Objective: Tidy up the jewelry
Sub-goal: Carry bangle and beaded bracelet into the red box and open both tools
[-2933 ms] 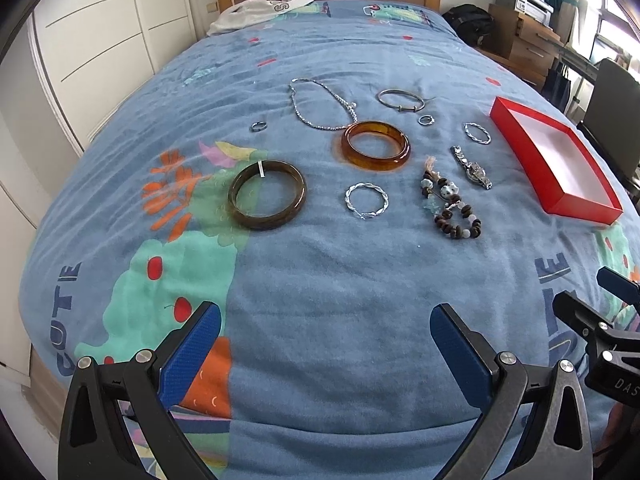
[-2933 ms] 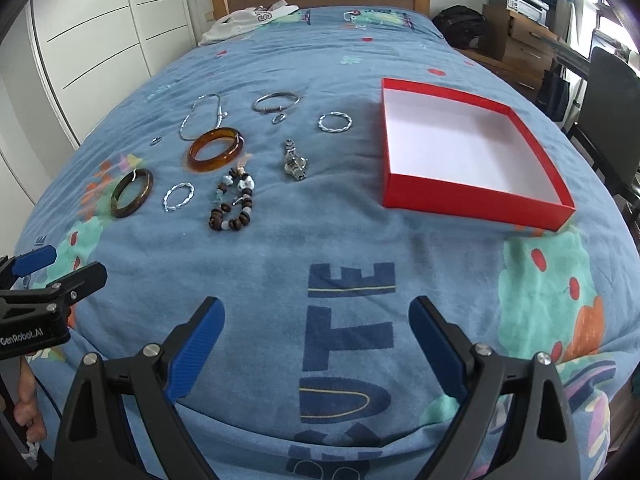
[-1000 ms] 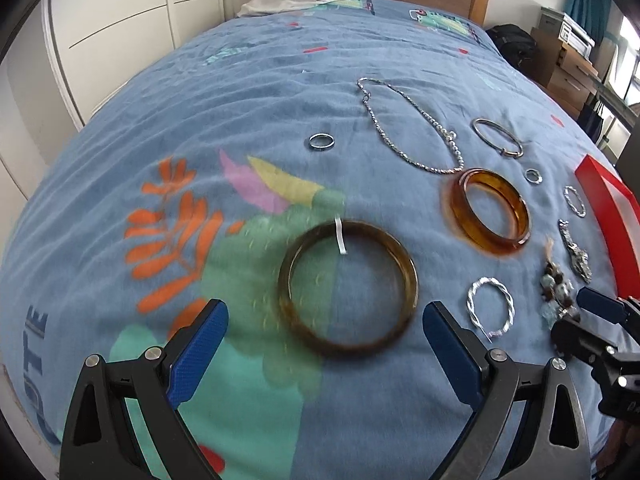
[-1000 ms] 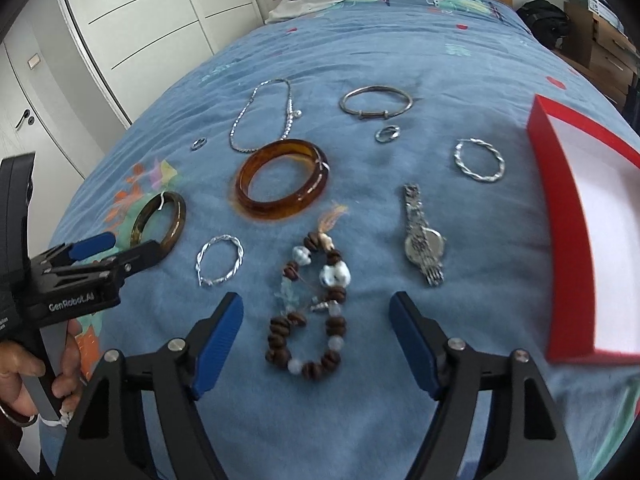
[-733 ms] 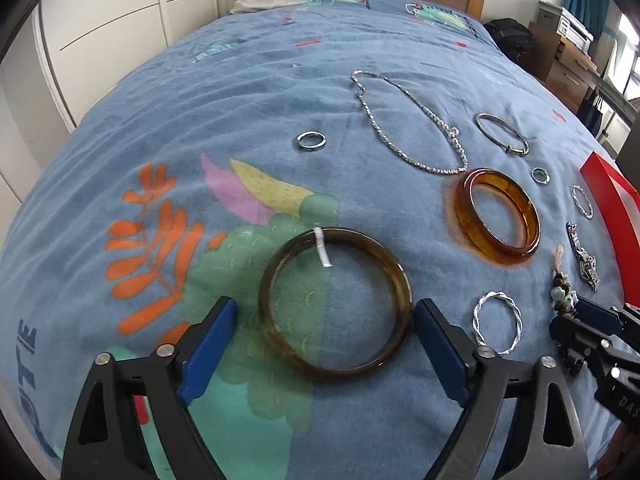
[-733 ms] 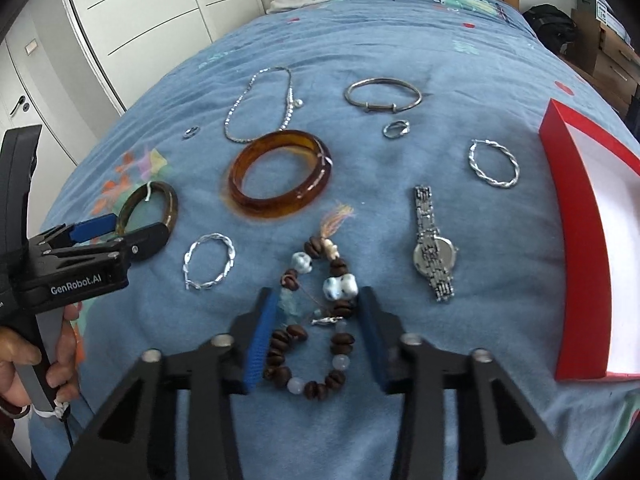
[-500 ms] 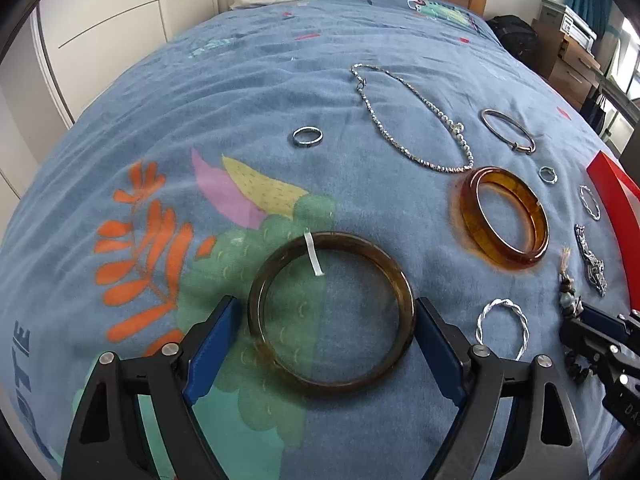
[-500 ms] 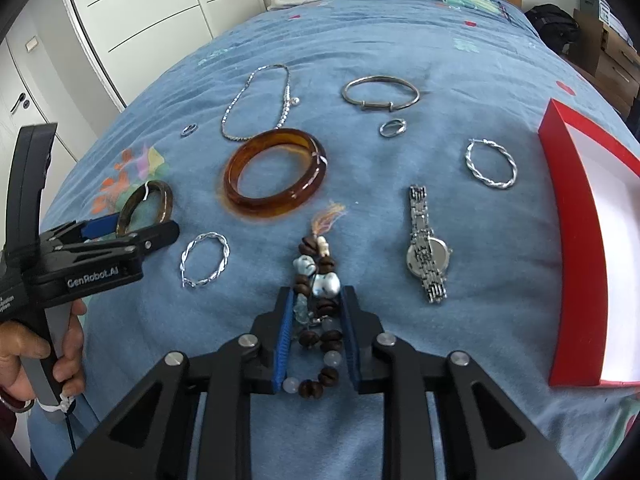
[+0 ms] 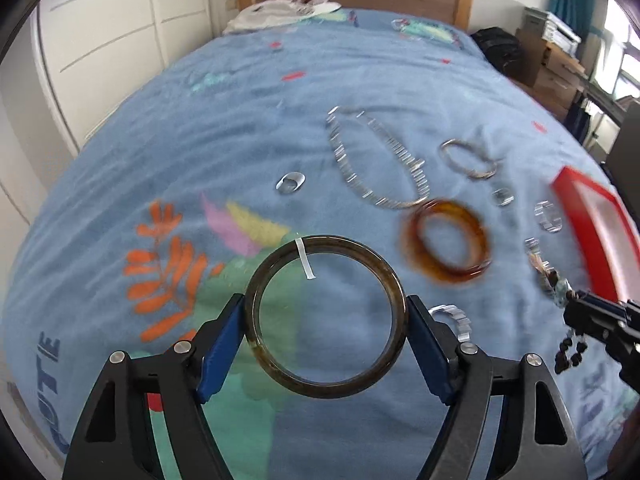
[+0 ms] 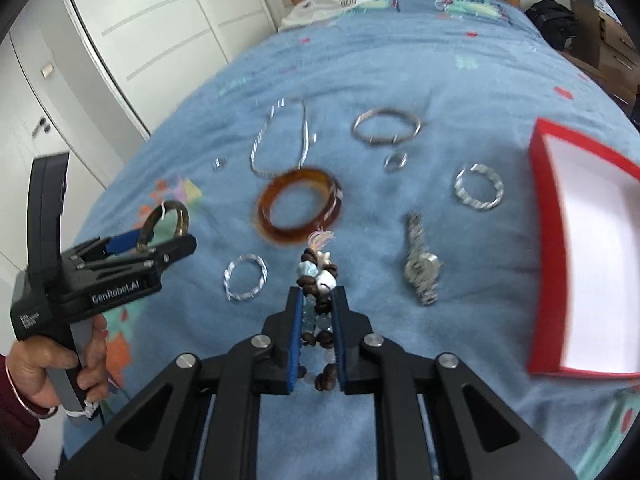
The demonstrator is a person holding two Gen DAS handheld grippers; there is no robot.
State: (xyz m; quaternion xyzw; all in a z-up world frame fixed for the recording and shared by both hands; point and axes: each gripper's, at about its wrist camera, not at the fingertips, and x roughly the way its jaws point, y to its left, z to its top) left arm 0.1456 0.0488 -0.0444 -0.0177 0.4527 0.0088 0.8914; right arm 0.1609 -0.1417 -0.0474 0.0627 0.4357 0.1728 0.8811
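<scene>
Both grippers have closed on jewelry since a second ago, when their jaws stood wide over the pieces lying on the bed, and each piece now looks raised off the cover. From the left wrist camera, the left gripper [image 9: 325,330] has its blue pads pressed against the two outer sides of the dark brown bangle [image 9: 325,316], jaws closing on it and set wide because the ring is wide; a small white tag hangs from the bangle's far rim. Beyond it on the blue bed cover [image 9: 240,128] lie a small silver ring [image 9: 291,182], a silver chain necklace [image 9: 376,160], an amber bangle [image 9: 446,241] and a thin silver bangle [image 9: 469,159], all blurred. At the right edge, the right gripper [image 9: 576,300] shows with a beaded bracelet [image 9: 568,350] dangling from it, near the red box [image 9: 592,236]. From the right wrist camera, the right gripper [image 10: 318,304] is clenched nearly shut on the beaded bracelet [image 10: 318,276], beads bunched between the pads and hanging below them. A twisted silver bracelet [image 10: 245,277] lies to its left, a silver watch [image 10: 421,266] to its right, and another twisted silver bracelet [image 10: 478,188] lies just beside the red box [image 10: 540,240], whose white inside is open. At the left, a hand [image 10: 60,368] holds the left gripper [image 10: 160,236], the dark bangle [image 10: 164,220] between its jaws.
</scene>
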